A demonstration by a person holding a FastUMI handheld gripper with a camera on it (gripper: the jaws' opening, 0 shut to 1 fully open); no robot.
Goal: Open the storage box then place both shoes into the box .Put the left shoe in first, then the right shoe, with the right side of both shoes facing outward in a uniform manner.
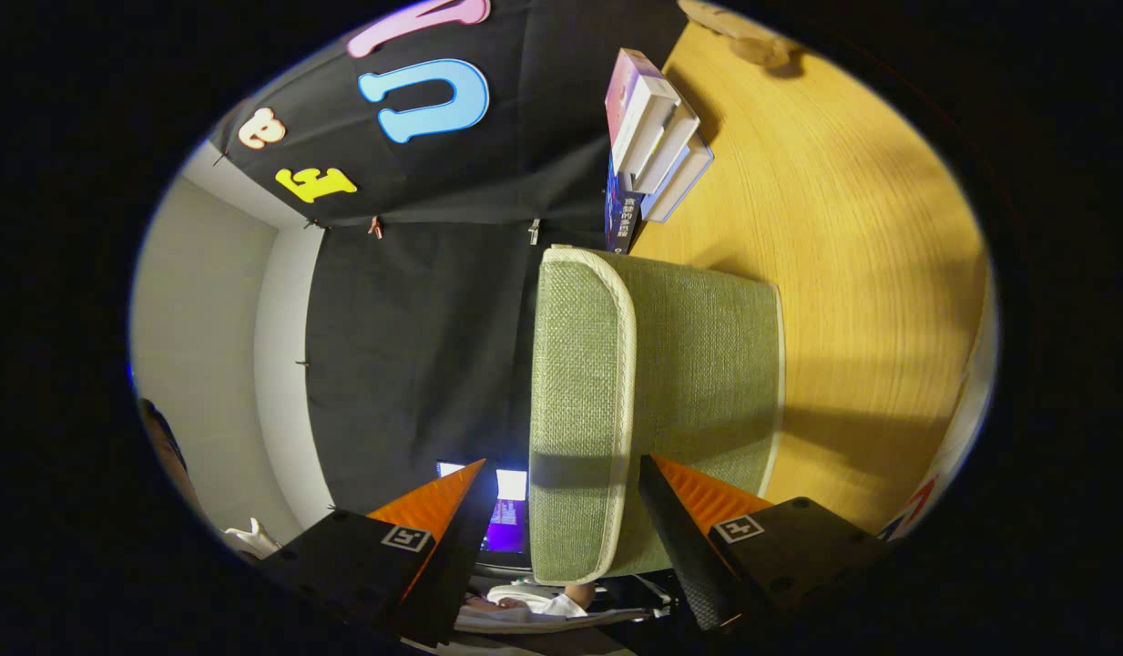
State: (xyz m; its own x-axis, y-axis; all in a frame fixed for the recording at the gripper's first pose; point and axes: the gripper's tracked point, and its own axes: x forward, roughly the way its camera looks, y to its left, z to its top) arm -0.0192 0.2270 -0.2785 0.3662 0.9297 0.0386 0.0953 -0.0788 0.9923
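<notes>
We see a box (pixel 657 401) of green woven fabric with cream piping along its lid edge. The worktop (pixel 852 255) is yellow-tan wood with fine grain lines. The books (pixel 652 137) show white, pink and dark blue. We see a grey-white wall (pixel 197 328).

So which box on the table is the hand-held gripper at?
The green fabric storage box; its lid edge sits between the open hand-held gripper fingers. The stacked boxes lie beyond.

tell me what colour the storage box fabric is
Green woven fabric with pale cream trim on the storage box, seen in the gripper view.
</notes>
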